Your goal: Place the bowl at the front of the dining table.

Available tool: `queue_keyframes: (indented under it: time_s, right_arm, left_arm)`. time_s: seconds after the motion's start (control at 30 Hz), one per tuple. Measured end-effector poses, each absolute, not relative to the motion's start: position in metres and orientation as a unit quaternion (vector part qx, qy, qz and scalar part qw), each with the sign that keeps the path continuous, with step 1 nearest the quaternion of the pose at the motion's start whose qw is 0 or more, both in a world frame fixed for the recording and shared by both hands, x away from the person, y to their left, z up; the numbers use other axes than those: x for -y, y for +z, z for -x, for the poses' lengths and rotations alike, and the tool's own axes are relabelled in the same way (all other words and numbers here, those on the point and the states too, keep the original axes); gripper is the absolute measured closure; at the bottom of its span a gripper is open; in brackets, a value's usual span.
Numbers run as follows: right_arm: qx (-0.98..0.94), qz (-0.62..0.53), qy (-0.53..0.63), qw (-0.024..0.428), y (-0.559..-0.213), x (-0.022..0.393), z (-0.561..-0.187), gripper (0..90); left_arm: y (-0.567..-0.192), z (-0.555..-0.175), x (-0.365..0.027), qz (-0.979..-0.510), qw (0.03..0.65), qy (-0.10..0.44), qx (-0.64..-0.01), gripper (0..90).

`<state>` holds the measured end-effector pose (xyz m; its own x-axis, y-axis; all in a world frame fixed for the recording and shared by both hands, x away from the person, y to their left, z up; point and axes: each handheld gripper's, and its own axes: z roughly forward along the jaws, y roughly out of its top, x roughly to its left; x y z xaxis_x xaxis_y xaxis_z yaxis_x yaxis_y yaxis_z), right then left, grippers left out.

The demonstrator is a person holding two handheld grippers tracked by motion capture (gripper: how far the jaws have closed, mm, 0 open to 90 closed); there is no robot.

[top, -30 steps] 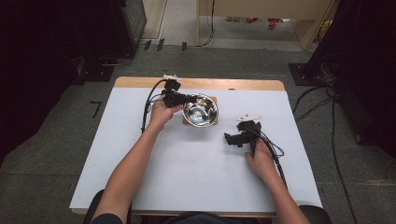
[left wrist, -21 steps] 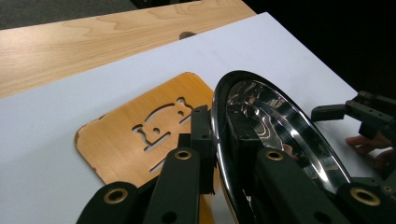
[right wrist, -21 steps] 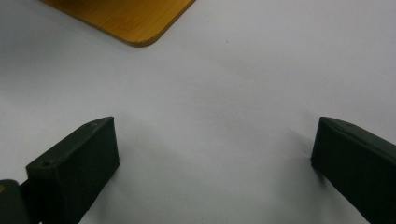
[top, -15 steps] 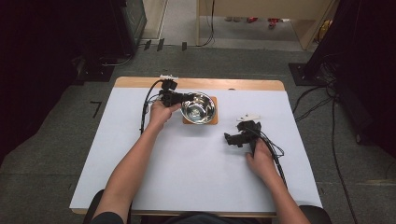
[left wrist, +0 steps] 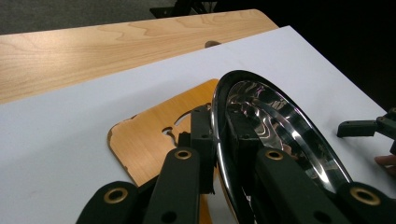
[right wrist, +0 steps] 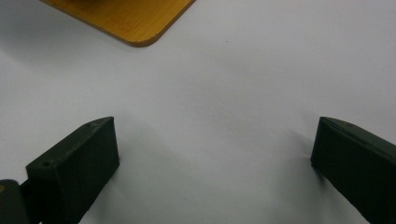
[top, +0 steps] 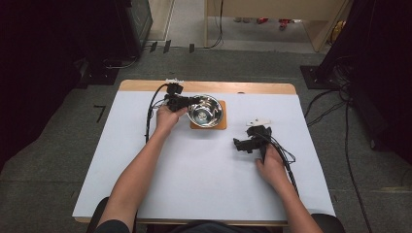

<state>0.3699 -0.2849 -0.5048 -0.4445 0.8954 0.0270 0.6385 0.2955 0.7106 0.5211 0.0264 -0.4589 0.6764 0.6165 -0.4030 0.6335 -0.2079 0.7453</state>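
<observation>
At about eleven o'clock on the table [top: 121, 194], the left gripper [top: 190, 101] is clamped on the rim of the bowl [top: 206, 110], one jaw inside the wall and one outside, as the left gripper view [left wrist: 215, 140] makes plain with the steel rim [left wrist: 219, 107] pinched between the black pads. A thin edge grip like this suits a shallow, slippery bowl: there is nothing else to catch hold of, and it lets the bowl be lifted or tilted by one side. The bowl sits on, or just over, the small wooden mat [top: 221, 124], toward twelve o'clock; whether its base fully rests there cannot be told, since in the left gripper view the bowl looks tipped.

Toward three o'clock, well apart from the bowl, the right gripper [top: 240, 144] lies low on the table with its jaws wide apart and nothing between them; its own view shows bare white surface between the two jaws and a corner of the mat [right wrist: 135, 23] beyond. It seems parked out of the way while the left hand works.

A white sheet covers the table, leaving a strip of bare wood [top: 243, 88] along the far edge. Around it lie grey floor [top: 48, 160], dark equipment and loose cables [top: 350, 160].
</observation>
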Motion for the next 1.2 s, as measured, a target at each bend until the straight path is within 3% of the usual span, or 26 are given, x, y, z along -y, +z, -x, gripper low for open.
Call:
queue_keyframes:
  time_s: [1.2]
  right_arm:
    - [-0.781,-0.491,0.334,0.193,-0.505,0.285,-0.37,0.3]
  left_arm:
    - [-0.478,-0.525,-0.026,-0.765,0.472,0.001,-0.438,83.6]
